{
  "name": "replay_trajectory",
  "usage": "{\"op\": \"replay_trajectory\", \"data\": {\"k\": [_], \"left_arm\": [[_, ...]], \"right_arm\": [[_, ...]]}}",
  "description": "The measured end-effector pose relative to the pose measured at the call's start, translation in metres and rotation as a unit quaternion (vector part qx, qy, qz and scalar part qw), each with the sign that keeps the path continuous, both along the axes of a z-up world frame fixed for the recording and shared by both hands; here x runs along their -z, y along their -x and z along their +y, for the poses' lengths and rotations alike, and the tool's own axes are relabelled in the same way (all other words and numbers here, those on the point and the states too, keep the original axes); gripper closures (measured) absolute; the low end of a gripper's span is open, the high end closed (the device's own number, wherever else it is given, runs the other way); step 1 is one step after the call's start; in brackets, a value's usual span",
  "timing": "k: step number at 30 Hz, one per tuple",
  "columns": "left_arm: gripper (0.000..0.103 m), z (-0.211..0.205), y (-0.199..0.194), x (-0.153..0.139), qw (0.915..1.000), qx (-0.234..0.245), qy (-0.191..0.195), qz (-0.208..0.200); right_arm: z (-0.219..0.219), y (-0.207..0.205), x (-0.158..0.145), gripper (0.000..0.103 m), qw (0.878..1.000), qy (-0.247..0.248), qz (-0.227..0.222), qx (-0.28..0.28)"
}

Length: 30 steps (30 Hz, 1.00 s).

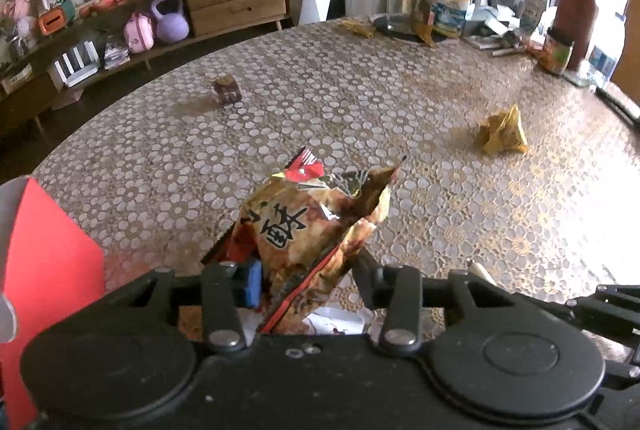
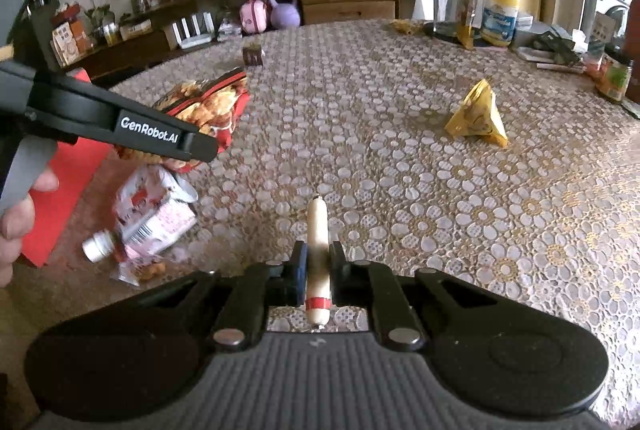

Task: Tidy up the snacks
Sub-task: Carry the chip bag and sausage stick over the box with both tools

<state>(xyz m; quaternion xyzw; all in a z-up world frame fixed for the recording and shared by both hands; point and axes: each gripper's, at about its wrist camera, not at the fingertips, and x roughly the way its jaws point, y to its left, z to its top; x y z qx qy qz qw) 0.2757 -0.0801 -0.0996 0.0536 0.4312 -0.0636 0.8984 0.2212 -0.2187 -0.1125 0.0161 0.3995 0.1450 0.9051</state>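
Near the left edge of the round desk [image 2: 400,134], the left gripper [image 1: 308,280] is closed on a crinkled snack bag [image 1: 312,230] and holds it lifted, just above a small heap of snacks: a pink-and-white packet [image 2: 160,218], a little bottle with a silver cap [image 2: 98,246] and a clear packet with brown pieces [image 2: 140,272]. A red box [image 2: 64,170] stands beside this heap, and I judge it is the place where the snacks are collected. The right gripper [image 2: 318,272] is closed on a thin sausage stick [image 2: 318,246], which lies lengthwise between the fingers and points forward over the lace cloth. A yellow triangular packet [image 2: 476,118] and a small brown cube snack [image 2: 253,55] are on the desk well apart from the heap, so in my view the task is only partly done. Several things could go wrong from here. The snack bag is held by one crumpled corner, so it may slip or tear if it swings. The sausage stick is smooth and round, and it could slide forward out of the fingers when the gripper tilts down. Also, the two grippers are near each other, so they may collide above the heap.
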Motion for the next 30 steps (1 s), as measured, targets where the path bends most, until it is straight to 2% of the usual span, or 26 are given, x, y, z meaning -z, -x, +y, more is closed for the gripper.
{"op": "replay_trajectory", "data": {"k": [16, 30], "left_arm": [[0.063, 0.034, 0.060, -0.061, 0.9982, 0.009, 0.043, -0.040], [0.063, 0.083, 0.126, -0.102, 0.9957, 0.011, 0.065, -0.064]], "right_arm": [[0.003, 0.048, -0.072, 0.092, 0.998, -0.039, -0.040, -0.002], [0.045, 0.095, -0.133, 0.092, 0.994, -0.064, -0.079, -0.042]]}}
